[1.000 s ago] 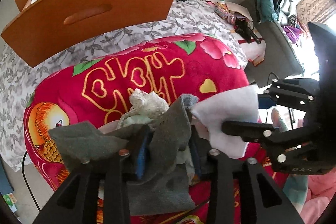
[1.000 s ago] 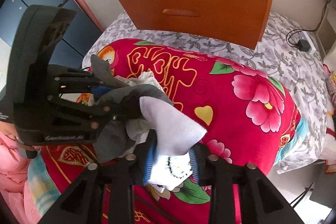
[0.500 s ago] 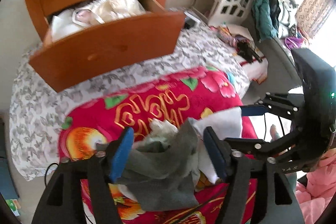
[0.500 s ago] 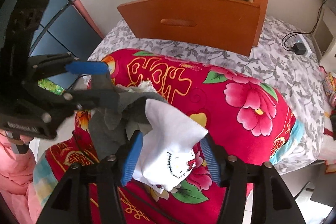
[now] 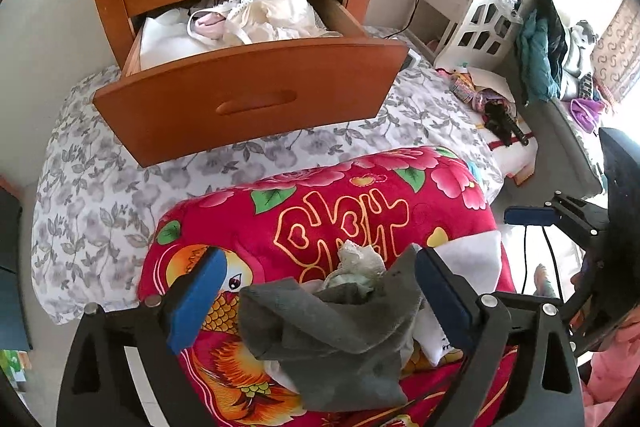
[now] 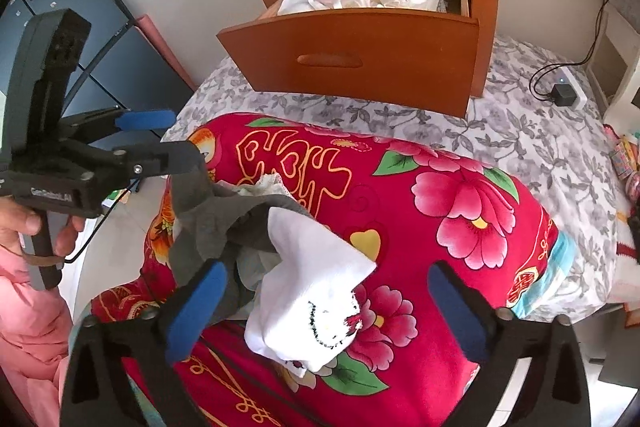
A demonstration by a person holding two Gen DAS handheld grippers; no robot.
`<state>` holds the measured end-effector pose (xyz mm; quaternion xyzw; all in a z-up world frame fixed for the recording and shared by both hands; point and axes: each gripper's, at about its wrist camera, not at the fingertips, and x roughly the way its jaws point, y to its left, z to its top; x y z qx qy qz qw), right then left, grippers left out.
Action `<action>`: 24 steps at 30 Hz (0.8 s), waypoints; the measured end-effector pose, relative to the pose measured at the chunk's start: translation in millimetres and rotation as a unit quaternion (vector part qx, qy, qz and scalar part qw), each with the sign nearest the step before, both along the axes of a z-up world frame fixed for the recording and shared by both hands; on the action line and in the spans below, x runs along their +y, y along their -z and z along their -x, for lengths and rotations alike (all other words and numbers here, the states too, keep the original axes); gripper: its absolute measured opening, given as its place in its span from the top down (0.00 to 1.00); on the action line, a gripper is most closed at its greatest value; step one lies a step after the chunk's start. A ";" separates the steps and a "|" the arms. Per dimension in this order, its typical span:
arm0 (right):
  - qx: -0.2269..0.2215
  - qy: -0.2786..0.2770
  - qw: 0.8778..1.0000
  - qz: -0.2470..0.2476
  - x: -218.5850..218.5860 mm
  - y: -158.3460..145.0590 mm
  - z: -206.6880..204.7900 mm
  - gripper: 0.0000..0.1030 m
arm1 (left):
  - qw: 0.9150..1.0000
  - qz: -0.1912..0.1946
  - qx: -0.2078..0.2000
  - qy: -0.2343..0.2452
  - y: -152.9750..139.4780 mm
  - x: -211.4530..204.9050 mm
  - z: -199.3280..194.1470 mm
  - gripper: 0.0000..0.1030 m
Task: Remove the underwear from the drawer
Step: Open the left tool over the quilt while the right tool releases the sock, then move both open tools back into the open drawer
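Under the grey underwear (image 5: 340,343), more pale cloth, hard to make out. Since a second ago: both grips let go. Left gripper (image 5: 320,303) and right gripper (image 6: 332,311) opening wide (pads clear), pile on the red quilt (image 6: 460,195). Behind, open drawer (image 5: 256,95) with pale garments.

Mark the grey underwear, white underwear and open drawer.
grey underwear (image 5: 340,339), left wrist view, middle fold
white underwear (image 6: 316,291), right wrist view, flat front
open drawer (image 6: 360,59), right wrist view, front panel

Gold double-happiness character 囍 on red blanket (image 5: 440,211); left hand-held gripper (image 6: 160,139) lettering unreadable.
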<state>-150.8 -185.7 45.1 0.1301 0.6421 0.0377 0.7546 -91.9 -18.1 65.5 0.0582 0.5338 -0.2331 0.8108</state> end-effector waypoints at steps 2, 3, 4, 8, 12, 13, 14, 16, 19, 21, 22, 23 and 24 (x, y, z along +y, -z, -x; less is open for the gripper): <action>-0.002 0.000 1.000 -0.001 -0.9 -0.5 0.2 0.00 | 1.000 0.001 -0.001 0.000 -0.8 0.4 0.5 0.07; -0.004 -0.001 1.000 -0.001 -1.0 -0.8 0.1 0.00 | 1.000 0.001 -0.003 0.000 -0.9 0.7 0.4 0.07; -0.005 0.000 1.000 -0.001 -0.9 -1.1 0.2 0.00 | 1.000 0.001 -0.005 0.000 -1.3 0.8 0.5 0.06; -0.010 0.001 1.000 -0.001 -1.2 -2.3 0.8 0.00 | 1.000 0.001 -0.009 -0.004 -3.0 3.6 -0.2 0.05; -0.017 0.005 1.000 0.002 -3.2 -3.2 1.1 0.00 | 1.000 0.010 -0.015 -0.022 -7.3 9.9 -3.6 0.05; -0.019 0.006 1.000 0.003 -3.9 -3.8 1.2 0.00 | 0.999 0.015 -0.017 -0.029 -9.4 12.6 -4.7 0.05; -0.023 0.006 1.000 0.005 -4.5 -4.7 1.2 0.00 | 0.999 0.018 -0.020 -0.036 -11.4 14.6 -5.7 0.05; -0.030 0.007 0.999 0.010 -5.1 -7.1 0.9 0.00 | 0.998 0.026 -0.034 -0.052 -17.9 21.1 -7.6 0.05; -0.041 0.010 0.999 0.015 -6.5 -10.5 0.3 0.00 | 0.995 0.029 -0.049 -0.076 -25.2 28.9 -9.7 0.05; -0.049 0.015 0.998 0.019 -8.0 -12.9 -0.1 0.00 | 0.994 0.024 -0.062 -0.092 -29.5 33.7 -11.6 0.05; -0.056 0.017 0.998 0.022 -8.6 -14.6 -0.4 0.00 | 0.992 0.023 -0.069 -0.101 -31.7 37.0 -12.8 0.05; -0.064 0.019 0.997 0.028 -9.2 -16.9 -0.7 0.00 | 0.991 0.024 -0.074 -0.106 -33.1 39.5 -13.8 0.05; -0.072 0.019 0.997 0.033 -9.5 -19.1 -0.7 0.00 | 0.990 0.025 -0.079 -0.111 -34.7 42.7 -15.2 0.05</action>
